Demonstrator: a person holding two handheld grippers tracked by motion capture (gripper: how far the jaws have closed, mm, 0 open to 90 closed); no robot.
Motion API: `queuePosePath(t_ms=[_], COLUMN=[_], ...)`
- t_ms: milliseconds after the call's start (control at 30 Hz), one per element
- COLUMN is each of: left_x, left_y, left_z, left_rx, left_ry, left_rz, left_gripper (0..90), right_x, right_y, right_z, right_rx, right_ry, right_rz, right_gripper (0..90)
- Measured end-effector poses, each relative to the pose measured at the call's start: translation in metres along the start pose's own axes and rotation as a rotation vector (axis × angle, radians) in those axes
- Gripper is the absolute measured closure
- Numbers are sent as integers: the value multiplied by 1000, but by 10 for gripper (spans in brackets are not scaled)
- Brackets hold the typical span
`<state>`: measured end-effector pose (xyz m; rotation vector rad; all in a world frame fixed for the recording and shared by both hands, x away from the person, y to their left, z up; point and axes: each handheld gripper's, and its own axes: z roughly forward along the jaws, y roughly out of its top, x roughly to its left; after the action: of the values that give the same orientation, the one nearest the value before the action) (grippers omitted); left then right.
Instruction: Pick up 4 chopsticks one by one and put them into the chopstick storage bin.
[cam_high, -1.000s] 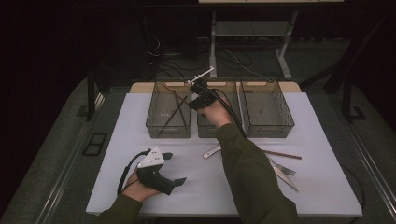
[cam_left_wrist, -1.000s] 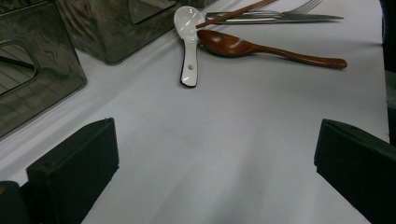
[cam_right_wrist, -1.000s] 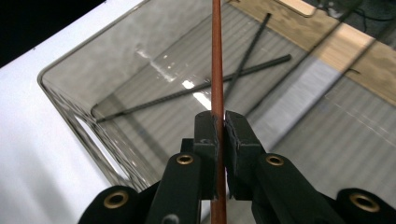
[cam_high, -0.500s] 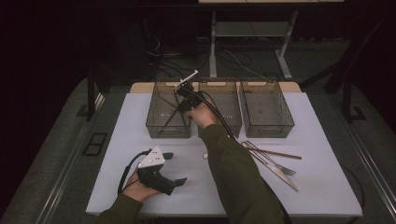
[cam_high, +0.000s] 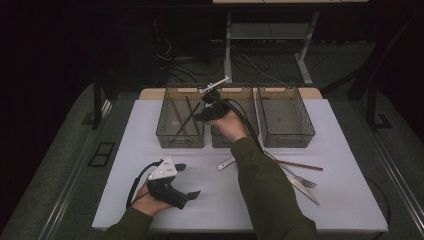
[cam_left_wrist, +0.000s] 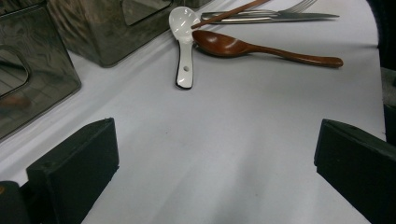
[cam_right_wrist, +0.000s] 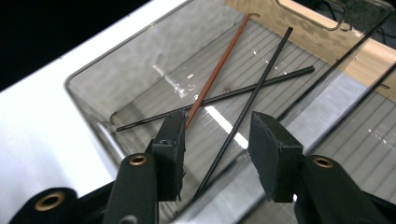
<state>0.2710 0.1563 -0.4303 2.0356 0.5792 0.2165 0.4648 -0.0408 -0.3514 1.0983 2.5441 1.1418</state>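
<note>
R gripper (cam_high: 207, 107) hangs over the left bin (cam_high: 167, 134), at 12 o'clock from table centre, jaws released and holding nothing; in the right gripper view a black chopstick (cam_right_wrist: 243, 116) lies in the bin right under the gap, leaning toward the near wall. It crosses a second black chopstick (cam_right_wrist: 219, 98) and a brown chopstick (cam_right_wrist: 219, 70), so prob. this bin collects sticks and the sorting is partway. L gripper (cam_high: 172, 187) rests at 7 o'clock w/ jaws wide apart, empty, likely parked to leave room. Still loose on the table (cam_high: 345, 200) at 4 o'clock: brown chopstick (cam_high: 300, 165), fork (cam_high: 300, 178), knife (cam_high: 305, 189); left gripper view adds a white spoon (cam_left_wrist: 183, 42) and a wooden spoon (cam_left_wrist: 261, 46). The R forearm covers part of that pile. Middle bin (cam_high: 250, 107) and right bin (cam_high: 285, 117) stand just beside.
</note>
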Motion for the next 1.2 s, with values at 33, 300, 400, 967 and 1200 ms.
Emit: queuePosePath(t_ms=[33,300,400,967,1200], left_x=[0,0,0,1,2], left_y=[0,0,-1,-2,-2], left_z=[0,1,1,2,2], left_rx=[1,-4,0,28,23], left_ry=[2,0,4,20,16], left_rz=[3,-6,-15,-6,-12], left_gripper=[0,0,0,0,0], right_x=[-2,-11,-14,-23,-42], right_y=[-2,-25,-34,-100,-135], right_z=[-4,-33,-45,-106,-129], right_rx=[-6,-49,-60,-106,-115], right_ry=[8,70,94,116,109], right_rz=[-2,-38,-61,-164,-129], right_gripper=[536,484,467,366,350])
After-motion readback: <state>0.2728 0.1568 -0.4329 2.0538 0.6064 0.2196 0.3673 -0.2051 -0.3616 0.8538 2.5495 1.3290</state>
